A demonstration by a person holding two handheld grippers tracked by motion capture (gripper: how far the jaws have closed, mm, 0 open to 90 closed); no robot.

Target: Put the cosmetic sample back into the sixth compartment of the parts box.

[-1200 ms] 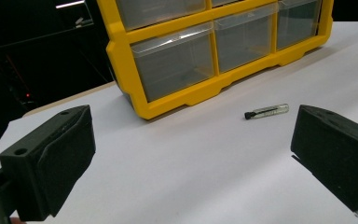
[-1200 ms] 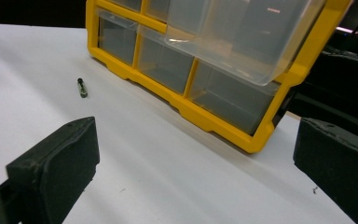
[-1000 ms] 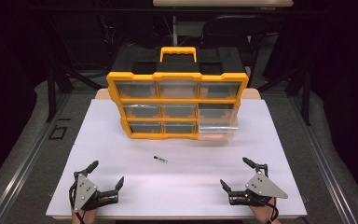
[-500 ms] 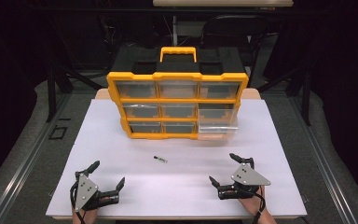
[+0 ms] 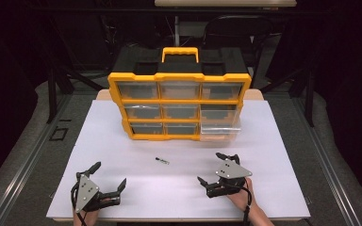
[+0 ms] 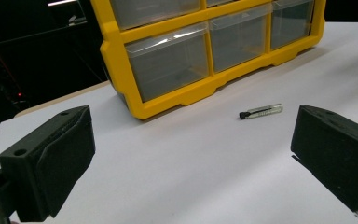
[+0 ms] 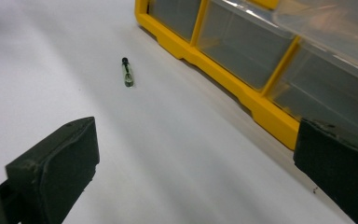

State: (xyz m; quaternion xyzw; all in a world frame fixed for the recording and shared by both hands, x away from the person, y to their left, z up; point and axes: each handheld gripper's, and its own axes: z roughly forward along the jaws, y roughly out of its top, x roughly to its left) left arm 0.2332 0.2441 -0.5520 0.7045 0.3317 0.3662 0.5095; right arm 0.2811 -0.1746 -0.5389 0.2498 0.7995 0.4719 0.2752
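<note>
a yellow organizer (image 5: 179, 106) with a handle on top and clear plastic drawers stands on the white table (image 5: 122, 141), toward its far side. it serves as the landmark here. its lower right drawer (image 5: 220, 128) is pulled out toward the person, clear of the yellow frame, while the other drawers sit flush.

a small vial (image 5: 162, 161) with a black cap lies flat on the table in front of the organizer, a little way out from its bottom edge and roughly below its middle column. nothing touches it. in the left gripper view the vial (image 6: 261, 111) lies with its black cap pointing left, near the organizer's lower front corner. in the right gripper view the vial (image 7: 127, 72) lies with its cap pointing away, off to the left of the organizer's base.

the left gripper (image 5: 107, 175) rests low over the table, well in front of the organizer and out beyond its left corner, close to the near table edge. its jaws are spread wide and hold nothing.

the right gripper (image 5: 213, 168) is in front of the organizer below the pulled-out drawer, nearer to it than the left gripper is, and to the right of the vial, apart from it. its jaws are also spread wide and empty. a hand (image 5: 241, 197) holds it from the near edge.
</note>
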